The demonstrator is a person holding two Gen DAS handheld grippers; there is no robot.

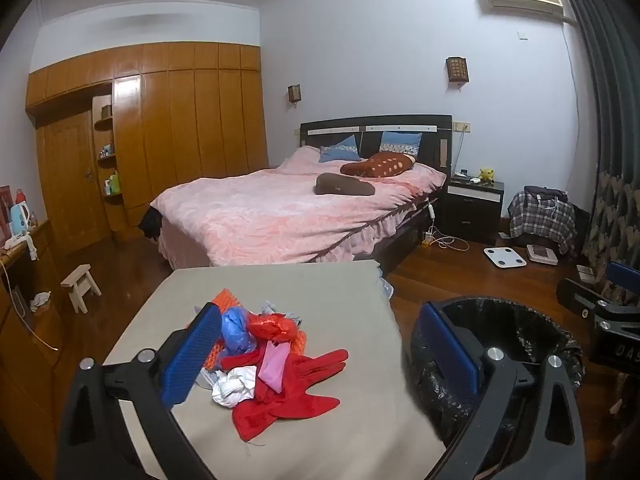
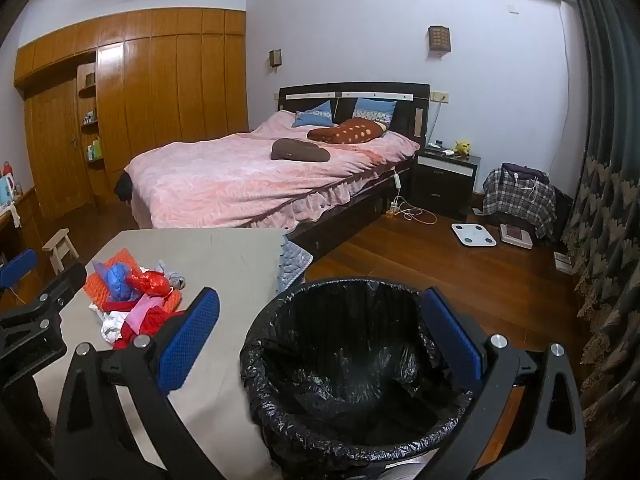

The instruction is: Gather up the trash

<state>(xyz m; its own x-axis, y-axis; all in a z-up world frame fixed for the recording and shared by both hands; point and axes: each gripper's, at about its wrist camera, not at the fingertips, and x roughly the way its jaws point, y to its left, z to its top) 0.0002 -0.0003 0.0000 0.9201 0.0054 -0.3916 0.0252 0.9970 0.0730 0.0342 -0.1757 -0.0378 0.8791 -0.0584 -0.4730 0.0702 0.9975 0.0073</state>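
Left wrist: trash pile (image 1: 276, 360) between left hand-held gripper (image 1: 320, 356) jaws (wide apart).

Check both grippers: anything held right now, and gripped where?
Nothing held. The left gripper is open above the trash pile on the table; the right gripper is open over the bin.

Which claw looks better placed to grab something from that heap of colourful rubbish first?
Probably the left claw: it is open and the trash pile on the table lies between its fingers. The right claw, also open, points at the lined bin.
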